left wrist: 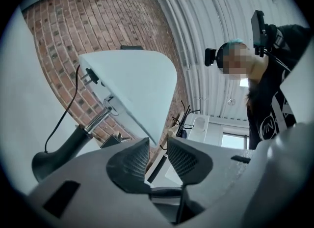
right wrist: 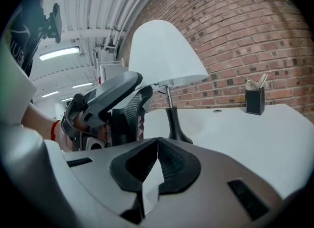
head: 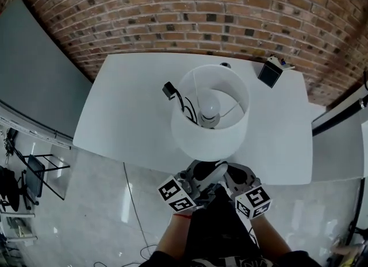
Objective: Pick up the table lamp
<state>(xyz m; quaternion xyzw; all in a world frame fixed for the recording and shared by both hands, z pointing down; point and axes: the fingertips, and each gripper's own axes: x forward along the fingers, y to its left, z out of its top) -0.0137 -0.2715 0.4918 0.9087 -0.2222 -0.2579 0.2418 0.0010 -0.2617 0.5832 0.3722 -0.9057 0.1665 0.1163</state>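
The table lamp has a white drum shade with a bulb showing inside, and stands mid-table toward the front edge. Its black cord and plug trail left. Both grippers hover at the front edge, just under the shade's near rim. My left gripper is open, and in the left gripper view its gap is empty, with the shade, chrome stem and black base ahead. My right gripper is shut on nothing, facing the stem and base, with the left gripper beside it.
A black pen holder stands at the white table's back right corner, also seen in the right gripper view. A brick wall runs behind the table. A thin cable lies on the pale floor at the front left.
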